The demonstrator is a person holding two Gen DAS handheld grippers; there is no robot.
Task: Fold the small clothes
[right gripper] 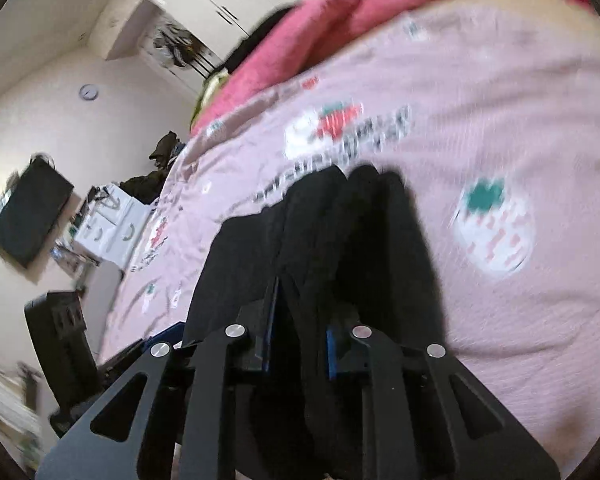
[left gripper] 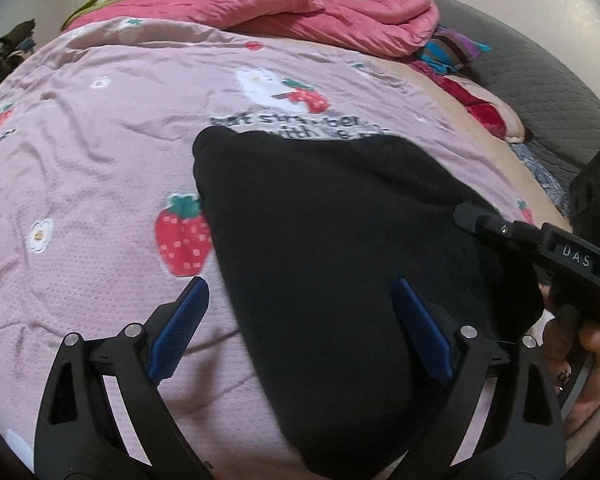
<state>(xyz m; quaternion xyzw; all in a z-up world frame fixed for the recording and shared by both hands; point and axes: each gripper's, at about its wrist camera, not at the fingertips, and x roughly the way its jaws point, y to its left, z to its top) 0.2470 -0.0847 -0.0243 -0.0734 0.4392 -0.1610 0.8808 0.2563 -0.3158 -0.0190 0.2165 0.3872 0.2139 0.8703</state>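
Observation:
A black garment [left gripper: 332,248] lies on a pink strawberry-print bedsheet [left gripper: 100,168]. My left gripper [left gripper: 300,292] is open above the garment's near left part, its blue pads [left gripper: 184,328] spread wide; the right pad is over the cloth, the left over the sheet. My right gripper [left gripper: 472,216] enters from the right in the left wrist view, at the garment's right edge. In the right wrist view my right gripper [right gripper: 300,320] is shut on bunched folds of the black garment [right gripper: 340,232], lifting them off the bedsheet [right gripper: 480,128].
A pink quilt [left gripper: 300,12] is piled at the far side of the bed, with colourful clothes [left gripper: 452,52] and a grey headboard [left gripper: 540,80] at the right. The right wrist view shows the floor beside the bed with a black case [right gripper: 28,216], boxes [right gripper: 112,224] and a black stand [right gripper: 60,344].

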